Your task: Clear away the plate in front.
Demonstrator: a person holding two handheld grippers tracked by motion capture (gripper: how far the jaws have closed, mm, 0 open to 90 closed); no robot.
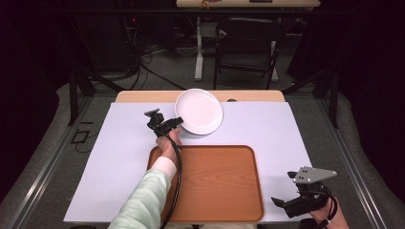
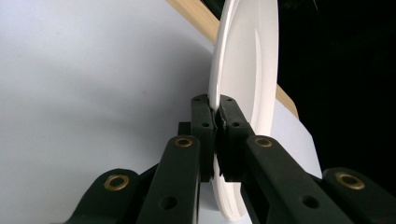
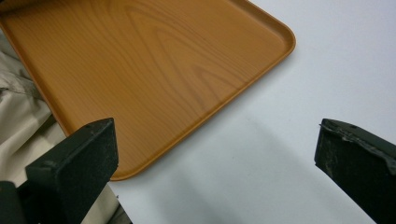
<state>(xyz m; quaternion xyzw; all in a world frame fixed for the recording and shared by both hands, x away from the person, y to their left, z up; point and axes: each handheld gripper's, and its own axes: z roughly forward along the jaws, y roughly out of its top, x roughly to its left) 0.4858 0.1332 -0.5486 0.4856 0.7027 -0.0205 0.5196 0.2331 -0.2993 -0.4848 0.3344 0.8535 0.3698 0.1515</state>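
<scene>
A white plate (image 1: pixel 199 110) is at the far middle of the white-covered table, and my left gripper (image 1: pixel 177 122) is shut on its near-left rim. In the left gripper view the plate (image 2: pixel 247 60) stands edge-on between the two black pads (image 2: pixel 203 122), which pinch its rim. A wooden tray (image 1: pixel 215 183) lies empty at the near middle. My right gripper (image 1: pixel 282 204) rests at the near right corner, off the tray's right side. In the right gripper view its jaws stand wide apart over bare table, with the tray's corner (image 3: pixel 275 37) ahead.
A person's sleeve (image 1: pixel 143 200) crosses the tray's left edge. The table's wooden far edge (image 1: pixel 143 96) shows behind the plate. A dark chair (image 1: pixel 246 43) and cables stand on the floor beyond the table.
</scene>
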